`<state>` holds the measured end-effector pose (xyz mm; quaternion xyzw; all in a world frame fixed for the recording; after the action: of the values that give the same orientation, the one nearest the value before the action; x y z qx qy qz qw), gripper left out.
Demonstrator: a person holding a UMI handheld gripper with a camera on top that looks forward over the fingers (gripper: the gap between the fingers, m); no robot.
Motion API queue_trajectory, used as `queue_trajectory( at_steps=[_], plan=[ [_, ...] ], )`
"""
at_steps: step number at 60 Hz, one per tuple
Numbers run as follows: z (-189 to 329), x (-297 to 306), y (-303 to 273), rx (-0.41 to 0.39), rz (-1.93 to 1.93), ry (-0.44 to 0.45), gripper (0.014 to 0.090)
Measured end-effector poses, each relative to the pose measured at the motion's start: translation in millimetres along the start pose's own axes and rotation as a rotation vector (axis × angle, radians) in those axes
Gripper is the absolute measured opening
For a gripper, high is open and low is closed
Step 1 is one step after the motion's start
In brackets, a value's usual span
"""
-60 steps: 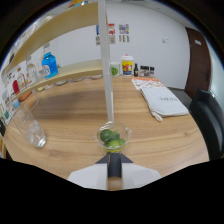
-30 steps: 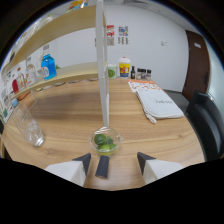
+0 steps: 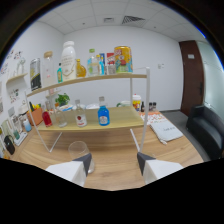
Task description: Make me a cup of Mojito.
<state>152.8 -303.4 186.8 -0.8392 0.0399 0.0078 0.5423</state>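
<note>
My gripper (image 3: 114, 165) is open and nothing sits between its fingers. An empty clear glass (image 3: 77, 149) stands on the wooden table (image 3: 115, 150), just ahead of the left fingertip (image 3: 84, 162). Beyond the fingers a two-level white-framed shelf (image 3: 90, 80) holds bottles. A blue bottle (image 3: 103, 116), a small clear bottle (image 3: 80, 117) and a red bottle (image 3: 46, 118) stand on the lower board. A tall white bottle (image 3: 69, 59) and a yellow can (image 3: 123, 59) stand on the top board. I see no glass with green leaves in it.
The shelf's white legs (image 3: 145, 110) come down onto the table ahead of the right finger. Papers (image 3: 167, 131) lie on the table to the right. Past them are a black armchair (image 3: 206, 125) and a dark door (image 3: 190, 75). More small items (image 3: 12, 135) line the left wall.
The glass with green leaves that stood between the fingers has left the view. The gripper has opened, lifted and turned toward the shelf; an empty glass now stands by the left finger.
</note>
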Motion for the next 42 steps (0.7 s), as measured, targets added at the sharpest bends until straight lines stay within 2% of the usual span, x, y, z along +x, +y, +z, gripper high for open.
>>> queue_trajectory(
  at_steps=[16,24,35,42],
  plan=[
    [-4,-91,47,-0.055,-0.02,-0.062,0.0865],
    [7,-115,16,-0.029,-0.026,-0.088,0.0864],
    [50,-127,-50,0.05,-0.041,-0.095,0.0864],
    [87,-127,-74,0.041,-0.045,-0.075,0.0855]
  ],
)
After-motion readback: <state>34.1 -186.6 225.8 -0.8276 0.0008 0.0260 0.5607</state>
